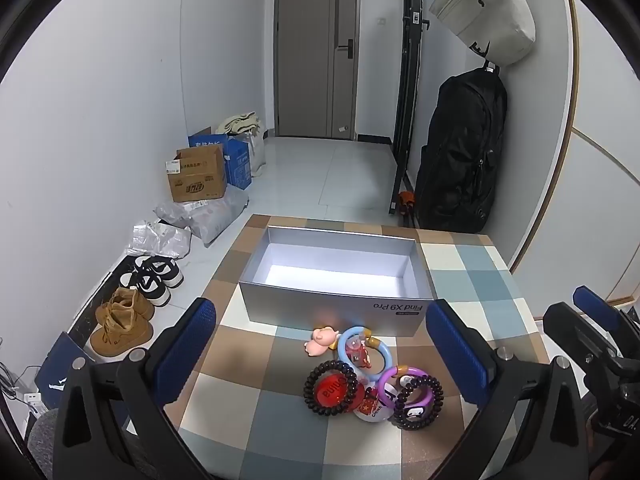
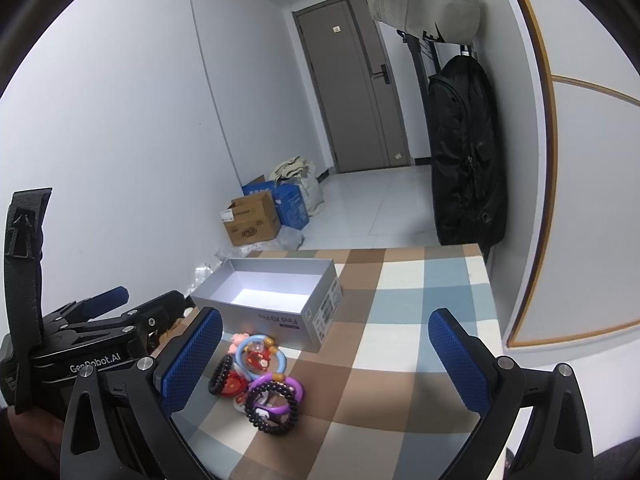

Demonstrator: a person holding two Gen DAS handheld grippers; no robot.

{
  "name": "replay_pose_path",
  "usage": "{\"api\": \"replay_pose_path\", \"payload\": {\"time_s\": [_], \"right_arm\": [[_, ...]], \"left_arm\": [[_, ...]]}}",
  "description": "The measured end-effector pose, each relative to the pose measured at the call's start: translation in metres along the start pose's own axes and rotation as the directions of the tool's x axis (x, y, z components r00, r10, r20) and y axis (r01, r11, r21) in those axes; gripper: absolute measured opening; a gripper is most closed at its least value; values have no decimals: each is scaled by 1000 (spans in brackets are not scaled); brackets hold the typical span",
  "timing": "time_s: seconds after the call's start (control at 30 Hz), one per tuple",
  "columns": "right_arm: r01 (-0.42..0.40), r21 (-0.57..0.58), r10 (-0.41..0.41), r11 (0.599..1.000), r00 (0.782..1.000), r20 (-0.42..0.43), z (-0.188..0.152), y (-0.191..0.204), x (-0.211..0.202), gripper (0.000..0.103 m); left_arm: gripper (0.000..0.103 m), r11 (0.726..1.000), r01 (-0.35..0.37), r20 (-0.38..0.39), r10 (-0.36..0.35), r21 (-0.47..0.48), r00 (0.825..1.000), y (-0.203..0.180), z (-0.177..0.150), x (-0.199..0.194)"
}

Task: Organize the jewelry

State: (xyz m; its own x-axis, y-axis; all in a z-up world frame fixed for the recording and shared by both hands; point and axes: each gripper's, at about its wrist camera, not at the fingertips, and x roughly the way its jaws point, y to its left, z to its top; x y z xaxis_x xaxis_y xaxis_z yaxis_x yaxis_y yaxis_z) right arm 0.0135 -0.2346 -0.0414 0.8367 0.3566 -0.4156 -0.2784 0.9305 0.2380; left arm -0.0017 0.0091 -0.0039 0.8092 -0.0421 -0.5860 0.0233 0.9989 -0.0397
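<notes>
A pile of jewelry lies on the checked tablecloth (image 1: 280,420) in front of an open, empty silver box (image 1: 336,276). In it are a blue ring (image 1: 364,348), a purple ring (image 1: 394,380), two dark beaded bracelets (image 1: 332,388) (image 1: 418,404), round badges and a pink pig charm (image 1: 322,338). The pile (image 2: 260,376) and box (image 2: 272,292) also show in the right wrist view. My left gripper (image 1: 320,352) is open and empty, above the pile. My right gripper (image 2: 324,360) is open and empty, to the right of the pile.
The table's far edge lies just behind the box. On the floor at left are shoes (image 1: 124,320), plastic bags and cardboard boxes (image 1: 196,176). A black backpack (image 1: 460,152) hangs at the right by the wall. A door (image 1: 316,48) stands at the back.
</notes>
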Motion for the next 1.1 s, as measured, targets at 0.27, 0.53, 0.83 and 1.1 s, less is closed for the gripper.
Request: {"api": "replay_pose_path", "payload": {"time_s": [0.27, 0.53, 0.83, 1.1], "right_arm": [[1, 10, -1, 1000, 1000, -4, 1, -1, 6, 103], [1, 0, -1, 1000, 1000, 7, -1, -1, 0, 103], [-5, 5, 5, 1000, 1000, 11, -1, -1, 2, 103], [-2, 13, 2, 1000, 1000, 7, -3, -2, 2, 103]], "left_arm": [[102, 1000, 3, -2, -3, 1, 1000, 0, 0, 0], [102, 1000, -5, 1, 5, 5, 1000, -3, -1, 1], [102, 1000, 6, -15, -6, -1, 1000, -3, -2, 4], [102, 999, 38, -48, -38, -15, 998, -2, -3, 10]]}}
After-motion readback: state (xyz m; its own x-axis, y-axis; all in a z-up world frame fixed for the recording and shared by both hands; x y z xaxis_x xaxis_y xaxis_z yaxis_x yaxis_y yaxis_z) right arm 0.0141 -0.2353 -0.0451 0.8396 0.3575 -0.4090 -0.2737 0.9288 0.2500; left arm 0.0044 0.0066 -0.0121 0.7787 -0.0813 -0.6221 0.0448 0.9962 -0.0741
